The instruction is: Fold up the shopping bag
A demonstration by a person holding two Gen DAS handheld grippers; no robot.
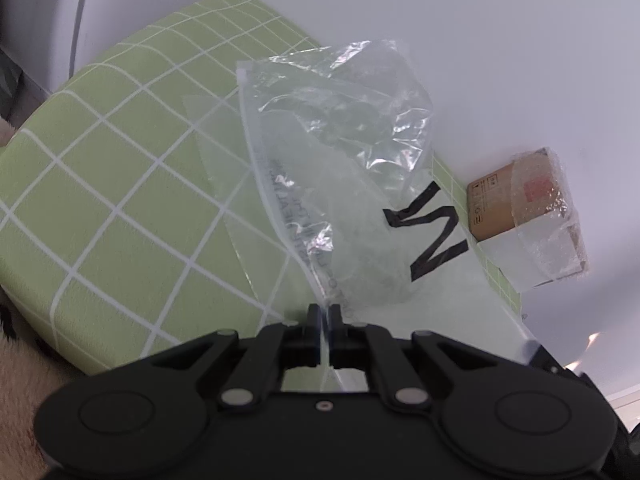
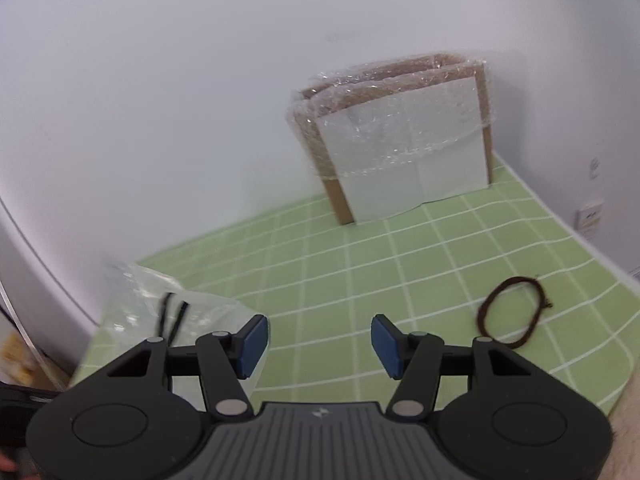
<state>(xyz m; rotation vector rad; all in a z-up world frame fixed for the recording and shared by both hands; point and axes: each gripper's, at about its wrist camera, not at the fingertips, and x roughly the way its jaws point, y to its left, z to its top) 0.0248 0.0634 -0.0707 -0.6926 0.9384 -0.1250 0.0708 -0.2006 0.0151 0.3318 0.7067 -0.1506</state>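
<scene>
Clear plastic shopping bag (image 1: 340,168): one edge pinched in the closed left tool (image 1: 325,314), remainder draped on the green checked table (image 1: 120,184). Advice: keep the pinch, draw the edge over flat. Right tool (image 2: 319,346): open, empty. Its view alone shows a brown loop (image 2: 512,312); only the left shows the pinch.

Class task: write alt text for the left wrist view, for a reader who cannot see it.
The left gripper is shut on the edge of a clear plastic bag lying crumpled over a green checked cloth. A plastic-wrapped cardboard box stands beyond it against the white wall.
</scene>
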